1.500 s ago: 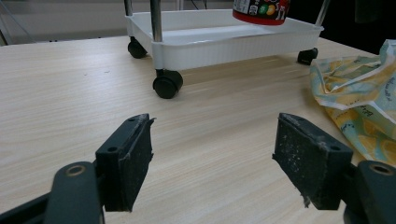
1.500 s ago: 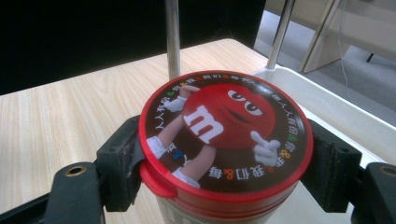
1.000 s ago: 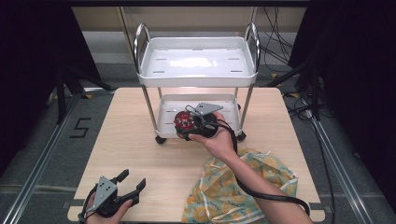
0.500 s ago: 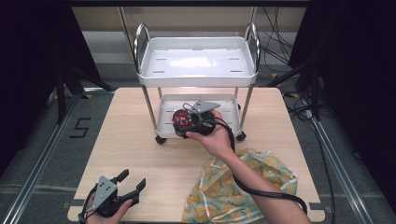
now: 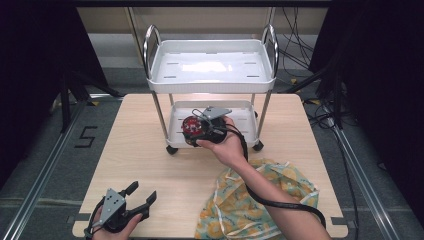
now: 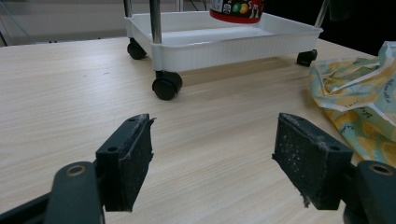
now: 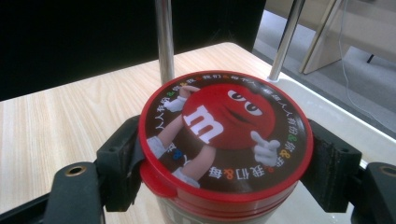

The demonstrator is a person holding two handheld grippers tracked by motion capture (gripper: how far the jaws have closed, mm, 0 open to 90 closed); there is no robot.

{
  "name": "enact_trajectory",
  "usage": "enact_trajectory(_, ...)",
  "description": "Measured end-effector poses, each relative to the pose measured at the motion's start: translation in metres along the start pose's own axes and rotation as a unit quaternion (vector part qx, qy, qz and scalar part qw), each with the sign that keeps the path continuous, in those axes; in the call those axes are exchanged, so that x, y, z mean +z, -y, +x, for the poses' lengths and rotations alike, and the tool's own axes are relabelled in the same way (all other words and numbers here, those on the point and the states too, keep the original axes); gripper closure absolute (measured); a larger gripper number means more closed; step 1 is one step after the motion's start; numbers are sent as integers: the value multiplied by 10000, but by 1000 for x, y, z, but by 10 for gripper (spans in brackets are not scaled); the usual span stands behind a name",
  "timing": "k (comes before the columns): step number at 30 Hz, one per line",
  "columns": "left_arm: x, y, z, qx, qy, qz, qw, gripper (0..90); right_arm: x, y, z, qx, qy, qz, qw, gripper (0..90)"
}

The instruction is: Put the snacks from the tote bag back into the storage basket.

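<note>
My right tool (image 5: 196,131) grips the round red-lidded candy jar (image 7: 224,133) w/ both jaws on its sides, held over the lower tray of the white two-tier wheeled cart (image 5: 212,80). My left tool (image 5: 134,197) rests at the light wooden tabletop's (image 5: 150,160) near edge, jaws apart, holding nothing. Yellow patterned cloth (image 5: 260,200) lies nr right forearm.

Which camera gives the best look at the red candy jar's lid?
The right gripper view: the lid faces the camera, clamped between the jaws. The high view shows the jar small at the cart's lower tray; the left gripper view catches just its bottom edge.
</note>
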State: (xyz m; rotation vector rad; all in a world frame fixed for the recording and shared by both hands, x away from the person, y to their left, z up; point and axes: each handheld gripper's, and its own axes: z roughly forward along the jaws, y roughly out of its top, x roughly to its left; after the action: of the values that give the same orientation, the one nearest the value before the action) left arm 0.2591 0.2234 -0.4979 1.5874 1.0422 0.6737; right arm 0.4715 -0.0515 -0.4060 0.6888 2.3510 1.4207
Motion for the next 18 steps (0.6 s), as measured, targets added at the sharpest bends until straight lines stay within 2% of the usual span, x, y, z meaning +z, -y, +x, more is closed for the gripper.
enact_trajectory(2,0,0,0,5,1,4,10000,272,1,0,-1,-67,48,-49,10000,265)
enact_trajectory(3,0,0,0,-2,1,2,10000,272,1,0,2,189,3,8,9998,265)
enact_trajectory(4,0,0,0,-2,1,2,10000,272,2,-1,0,13,11,-12,10000,265)
enact_trajectory(5,0,0,0,-1,-3,9,10000,272,3,-1,0,0,58,-31,10000,265)
enact_trajectory(6,0,0,0,-1,-3,9,10000,273,3,-1,0,37,-13,7,10000,265)
enact_trajectory(7,0,0,0,-2,15,7,10000,272,4,-1,-1,-11,40,39,10000,265)
enact_trajectory(10,0,0,0,31,14,3,10000,272,5,-1,1,14,-16,31,10000,265)
enact_trajectory(18,0,0,0,32,27,3,10000,272,9,-4,-1,9,44,40,10000,265)
